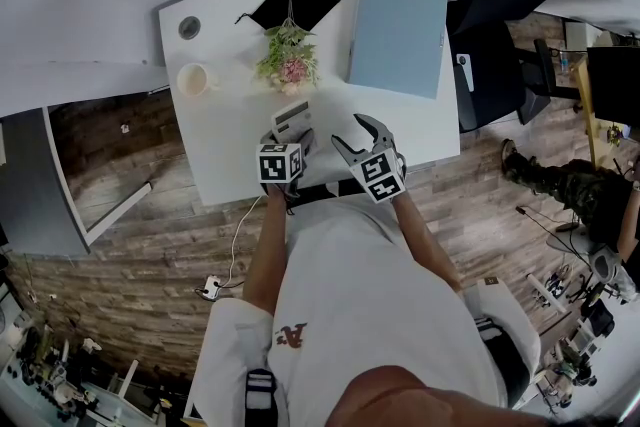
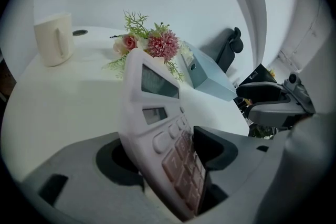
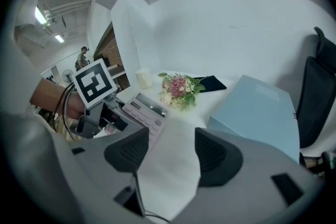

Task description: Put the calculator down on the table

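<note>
The pale calculator [image 1: 290, 120] rests on the white table [image 1: 225, 150] close to its near edge. In the left gripper view the calculator [image 2: 157, 128] stands tilted between the jaws of my left gripper [image 2: 163, 157], keys turned to the right-hand pad [image 2: 210, 147]. The jaws stand wider than the calculator, so it leans rather than being pinched. The right gripper view shows the calculator [image 3: 144, 110] lying on the table with my left gripper [image 3: 100, 107] over its near end. My right gripper [image 1: 362, 140] hovers open just to the right, and nothing is between its pads [image 3: 126, 150].
A small bunch of flowers [image 1: 288, 55] lies beyond the calculator, a cream mug [image 1: 193, 78] at the left, a light blue box [image 1: 398, 27] at the right back, and a black flat item [image 1: 297, 0] at the rear. A black office chair [image 1: 520, 5] stands right of the table.
</note>
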### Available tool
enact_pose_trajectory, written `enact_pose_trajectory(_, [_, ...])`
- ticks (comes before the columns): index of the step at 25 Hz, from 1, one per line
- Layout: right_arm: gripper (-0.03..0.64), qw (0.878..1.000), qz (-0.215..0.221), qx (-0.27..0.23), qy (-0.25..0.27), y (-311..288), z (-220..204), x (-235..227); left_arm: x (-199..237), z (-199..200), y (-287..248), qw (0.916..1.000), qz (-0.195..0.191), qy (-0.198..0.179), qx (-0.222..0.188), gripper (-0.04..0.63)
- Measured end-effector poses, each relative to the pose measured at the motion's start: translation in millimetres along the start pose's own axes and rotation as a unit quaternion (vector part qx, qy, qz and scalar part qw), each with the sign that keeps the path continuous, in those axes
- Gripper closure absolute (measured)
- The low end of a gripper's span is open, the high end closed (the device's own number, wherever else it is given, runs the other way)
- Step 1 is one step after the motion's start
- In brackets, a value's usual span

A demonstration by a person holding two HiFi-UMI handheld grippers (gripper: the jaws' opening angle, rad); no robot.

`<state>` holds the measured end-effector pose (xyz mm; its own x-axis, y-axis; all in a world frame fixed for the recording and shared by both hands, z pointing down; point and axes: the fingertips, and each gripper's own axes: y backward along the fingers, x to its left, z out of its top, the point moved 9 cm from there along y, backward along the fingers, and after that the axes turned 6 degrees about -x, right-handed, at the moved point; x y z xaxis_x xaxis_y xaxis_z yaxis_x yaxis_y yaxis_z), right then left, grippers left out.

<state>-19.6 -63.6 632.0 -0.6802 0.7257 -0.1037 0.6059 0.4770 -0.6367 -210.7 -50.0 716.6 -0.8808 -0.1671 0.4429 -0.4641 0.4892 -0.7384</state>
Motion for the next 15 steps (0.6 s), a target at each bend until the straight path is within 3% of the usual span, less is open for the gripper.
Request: enact_pose_trajectory(15, [0.339, 1.000, 0.011, 0.002, 0.012, 0.1, -1.8, 7.5, 4.0, -7.1, 5.4, 0.9985, 0.050, -0.002, -0.024, 0.224])
